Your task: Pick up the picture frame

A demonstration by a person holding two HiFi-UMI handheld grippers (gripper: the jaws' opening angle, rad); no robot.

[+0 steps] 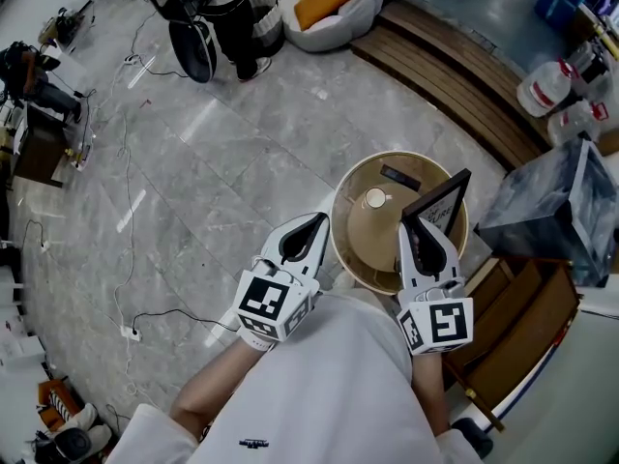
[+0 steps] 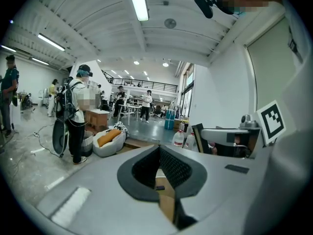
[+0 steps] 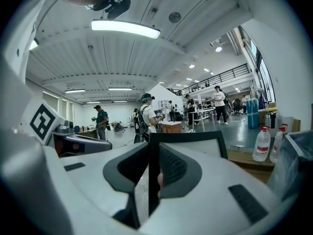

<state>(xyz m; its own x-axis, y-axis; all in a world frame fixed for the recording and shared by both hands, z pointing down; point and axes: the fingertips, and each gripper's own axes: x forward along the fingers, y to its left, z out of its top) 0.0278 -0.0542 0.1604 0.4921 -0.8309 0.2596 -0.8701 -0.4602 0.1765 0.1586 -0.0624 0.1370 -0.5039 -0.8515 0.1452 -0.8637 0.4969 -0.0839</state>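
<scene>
The picture frame (image 1: 440, 204) is black-rimmed and stands tilted over the right side of the round tan table (image 1: 356, 259). My right gripper (image 1: 414, 225) is shut on its lower left edge. In the right gripper view the picture frame's dark rim (image 3: 188, 137) runs across above the jaws and its edge sits in the slit between them. My left gripper (image 1: 321, 220) hovers at the table's left rim, shut with nothing in it. In the left gripper view the left gripper's jaws (image 2: 159, 151) meet over the brown tabletop, and the frame (image 2: 198, 137) shows at the right.
A white cup (image 1: 374, 198) and a small black device (image 1: 399, 176) lie on the table. A curved wooden bench (image 1: 455, 75) runs behind it. A plastic-wrapped box (image 1: 551, 211) stands to the right. A beanbag (image 1: 329, 8), a person (image 1: 232, 17) and floor cables (image 1: 126, 162) are farther off.
</scene>
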